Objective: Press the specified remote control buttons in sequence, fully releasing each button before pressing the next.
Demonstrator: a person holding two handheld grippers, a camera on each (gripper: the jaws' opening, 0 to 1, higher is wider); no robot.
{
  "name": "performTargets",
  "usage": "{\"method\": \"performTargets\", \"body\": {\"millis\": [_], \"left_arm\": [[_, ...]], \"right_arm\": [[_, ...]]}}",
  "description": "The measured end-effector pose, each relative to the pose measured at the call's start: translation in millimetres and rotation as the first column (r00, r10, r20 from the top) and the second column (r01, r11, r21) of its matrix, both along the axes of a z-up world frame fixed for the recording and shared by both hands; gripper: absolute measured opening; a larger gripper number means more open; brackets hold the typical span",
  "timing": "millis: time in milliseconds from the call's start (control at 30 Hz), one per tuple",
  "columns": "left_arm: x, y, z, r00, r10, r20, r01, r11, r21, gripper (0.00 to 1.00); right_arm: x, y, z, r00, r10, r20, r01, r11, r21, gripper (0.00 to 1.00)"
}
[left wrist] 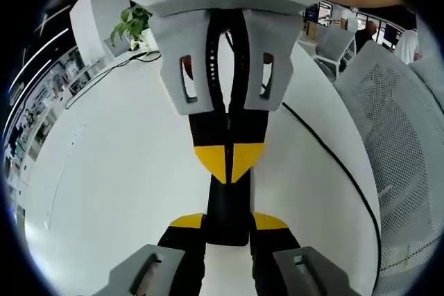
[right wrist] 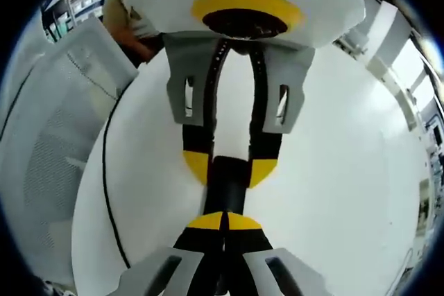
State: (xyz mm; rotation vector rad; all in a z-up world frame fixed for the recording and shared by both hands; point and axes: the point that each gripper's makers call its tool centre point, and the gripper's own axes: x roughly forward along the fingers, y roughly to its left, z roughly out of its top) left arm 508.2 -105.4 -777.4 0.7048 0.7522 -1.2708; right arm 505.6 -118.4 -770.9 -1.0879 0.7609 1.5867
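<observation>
A black remote control point(left wrist: 227, 206) is held edge-on above the white table point(left wrist: 104, 192), with my left gripper point(left wrist: 229, 221) shut on it, one yellow-tipped finger on each side. My right gripper point(left wrist: 229, 161) comes in from the top of the left gripper view, shut, its joined yellow tips resting on the remote's far end. In the right gripper view the right gripper point(right wrist: 225, 221) has its tips closed together against the remote point(right wrist: 225, 188), which the left gripper point(right wrist: 229, 168) clamps from the opposite side. The buttons are hidden.
A black cable point(left wrist: 333, 157) runs along the round table's edge point(right wrist: 105, 171). A grey mesh chair point(left wrist: 402, 136) stands beside the table point(right wrist: 48, 136). A potted plant point(left wrist: 132, 24) sits at the far end. People point(left wrist: 368, 32) are in the background.
</observation>
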Motion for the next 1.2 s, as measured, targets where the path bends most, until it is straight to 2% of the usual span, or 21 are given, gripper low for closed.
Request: {"method": "performTargets", "body": {"millis": [233, 433, 800, 1067, 1200], "left_arm": [[0.3, 0.2, -0.1, 1.0, 0.0, -0.004, 0.0, 1.0, -0.001, 0.23], [0.8, 0.1, -0.2, 1.0, 0.002, -0.008, -0.002, 1.0, -0.001, 0.23], [0.9, 0.2, 0.0, 1.0, 0.003, -0.006, -0.003, 1.0, -0.002, 0.23], [1.3, 0.9, 0.1, 1.0, 0.003, -0.006, -0.003, 1.0, -0.004, 0.23], [1.4, 1.2, 0.0, 1.0, 0.003, -0.005, -0.003, 1.0, -0.002, 0.23]], "right_arm": [[0.2, -0.4, -0.2, 1.0, 0.0, 0.006, 0.0, 1.0, -0.019, 0.0], [1.5, -0.7, 0.1, 0.999, -0.033, -0.02, 0.033, 0.999, -0.001, 0.0], [0.6, -0.7, -0.3, 1.0, -0.009, 0.002, 0.009, 1.0, -0.007, 0.0], [1.1, 0.0, 0.1, 0.999, -0.032, -0.004, 0.032, 0.999, 0.009, 0.0], [0.4, 0.4, -0.2, 1.0, -0.02, 0.016, 0.02, 1.0, 0.004, 0.0]]}}
